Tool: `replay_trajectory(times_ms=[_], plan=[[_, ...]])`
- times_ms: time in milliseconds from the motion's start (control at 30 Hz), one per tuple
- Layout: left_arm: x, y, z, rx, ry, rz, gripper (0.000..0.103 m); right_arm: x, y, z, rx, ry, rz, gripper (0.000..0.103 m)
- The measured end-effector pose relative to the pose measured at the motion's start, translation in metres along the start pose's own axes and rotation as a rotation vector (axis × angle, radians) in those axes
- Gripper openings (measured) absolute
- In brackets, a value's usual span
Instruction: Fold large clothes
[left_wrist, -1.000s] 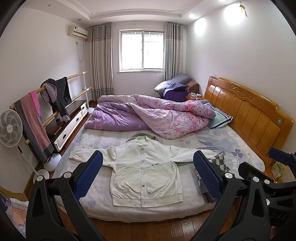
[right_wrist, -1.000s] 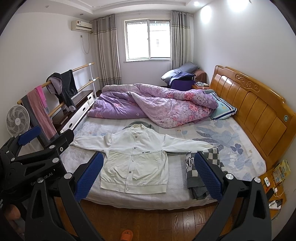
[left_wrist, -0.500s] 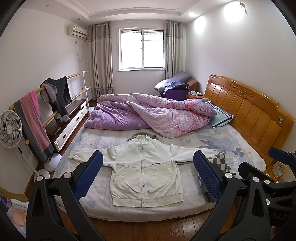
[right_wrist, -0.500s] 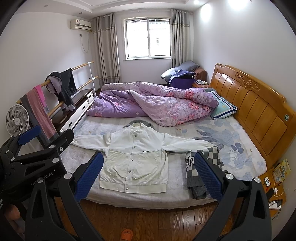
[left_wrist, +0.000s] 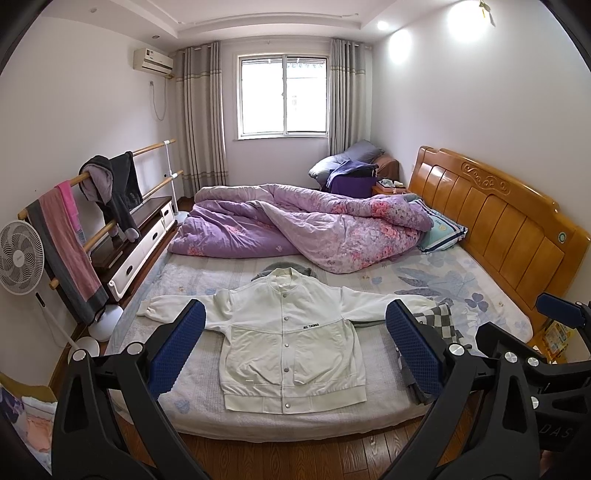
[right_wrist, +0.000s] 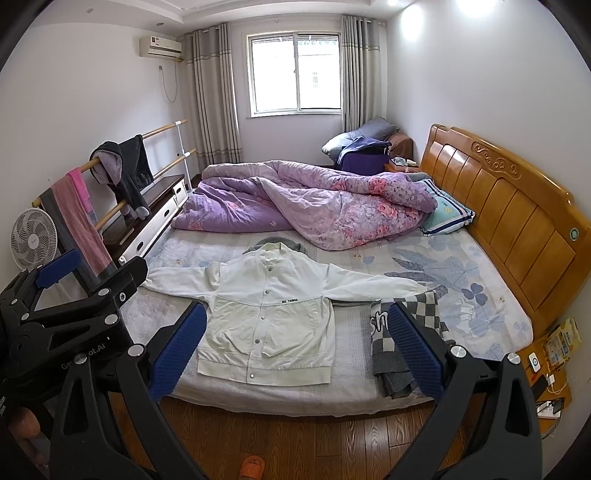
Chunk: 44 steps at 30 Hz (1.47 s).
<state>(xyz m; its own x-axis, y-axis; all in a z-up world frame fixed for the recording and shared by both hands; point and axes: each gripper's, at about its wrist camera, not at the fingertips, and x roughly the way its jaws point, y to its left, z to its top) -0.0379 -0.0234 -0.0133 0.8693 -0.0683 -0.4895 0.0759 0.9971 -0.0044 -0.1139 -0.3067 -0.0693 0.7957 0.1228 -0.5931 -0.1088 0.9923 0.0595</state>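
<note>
- Blue-padded fingers (left_wrist: 177, 347) of our left gripper (left_wrist: 291, 347) stood spread wide and empty above the bed's near edge; our right gripper (right_wrist: 295, 347) was equally splayed, holding nothing.
- White jacket (left_wrist: 291, 339) lay flat, front up and snapped shut, sleeves stretched out, on the near part of the bed (left_wrist: 480, 295), untouched; we judged folding had not begun.
- Against the frames from a second before, almost nothing had changed: both views shifted only slightly, and the jacket kept its place.
- A checked garment (right_wrist: 406, 332) lay just beside the jacket's sleeve.
- Farther back, the purple quilt (left_wrist: 303, 229) was heaped.
</note>
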Motion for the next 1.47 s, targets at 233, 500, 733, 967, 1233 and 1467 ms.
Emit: replay_trajectory(times_ms=[233,500,733,967,1233,1467], plan=[[0.003,0.002,0.001,0.004,0.003,-0.001,0.098,0.002,0.0,-0.001,0.002,0.004,-0.001,0.095],[0.003,0.002,0.002,0.003,0.003,-0.003,0.098,0.002,-0.001,0.0,0.002,0.007,-0.001,0.095],[0.007,0.004,0.003,0.002,0.006,-0.006,0.098,0.002,-0.001,0.001,0.002,0.006,-0.002,0.095],[0.007,0.005,0.004,0.006,0.007,-0.004,0.098,0.003,-0.003,0.002,0.003,0.01,0.0,0.095],[0.01,0.005,0.003,0.007,0.003,-0.008,0.098,0.005,-0.003,-0.001,0.007,0.016,0.002,0.095],[0.016,0.005,-0.006,0.01,0.013,-0.006,0.098,0.009,-0.004,0.001,0.006,0.019,0.0,0.095]])
